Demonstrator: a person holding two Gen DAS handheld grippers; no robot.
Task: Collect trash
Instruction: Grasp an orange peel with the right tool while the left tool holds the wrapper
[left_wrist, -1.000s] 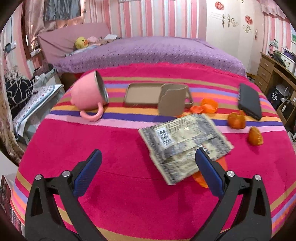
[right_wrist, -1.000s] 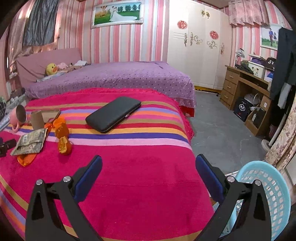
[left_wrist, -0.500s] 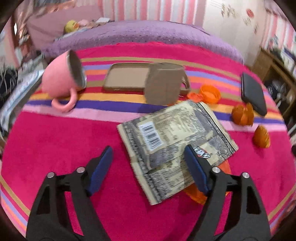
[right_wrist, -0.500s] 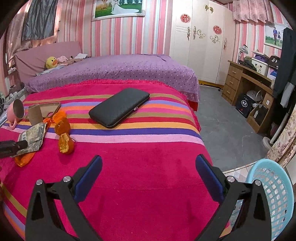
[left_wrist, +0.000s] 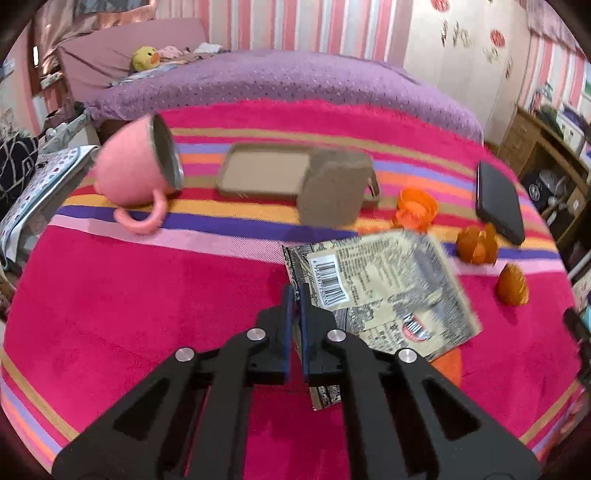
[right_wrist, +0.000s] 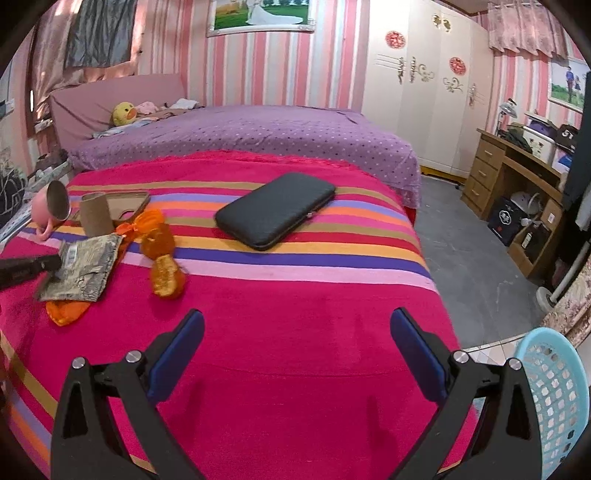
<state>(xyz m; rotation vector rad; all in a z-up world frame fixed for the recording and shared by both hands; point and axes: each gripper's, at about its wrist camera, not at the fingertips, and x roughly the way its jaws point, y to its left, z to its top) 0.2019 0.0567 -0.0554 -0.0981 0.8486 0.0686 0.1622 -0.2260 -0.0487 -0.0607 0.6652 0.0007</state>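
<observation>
A crumpled grey-and-cream snack wrapper (left_wrist: 380, 291) lies on the striped pink blanket (left_wrist: 129, 295). My left gripper (left_wrist: 295, 291) has its jaws closing on the wrapper's near left edge, which sits pinched between the blue pads. An orange peel (left_wrist: 447, 365) lies partly hidden under the wrapper. More peel pieces (left_wrist: 476, 245) lie to its right, and a cardboard tube (left_wrist: 332, 195) stands behind it. In the right wrist view the wrapper (right_wrist: 85, 266) is at far left. My right gripper (right_wrist: 295, 332) hangs open over bare blanket, holding nothing.
A pink mug (left_wrist: 136, 170) lies on its side at back left, beside a flat cardboard tray (left_wrist: 266, 173). A black wallet (right_wrist: 275, 210) rests mid-bed. A light blue basket (right_wrist: 550, 398) stands on the floor at lower right. A desk (right_wrist: 517, 173) lines the right wall.
My left gripper went from wide open to clamped on the wrapper's edge, and the wrapper has shifted slightly. The right gripper drifted a little to the left and stays open.
</observation>
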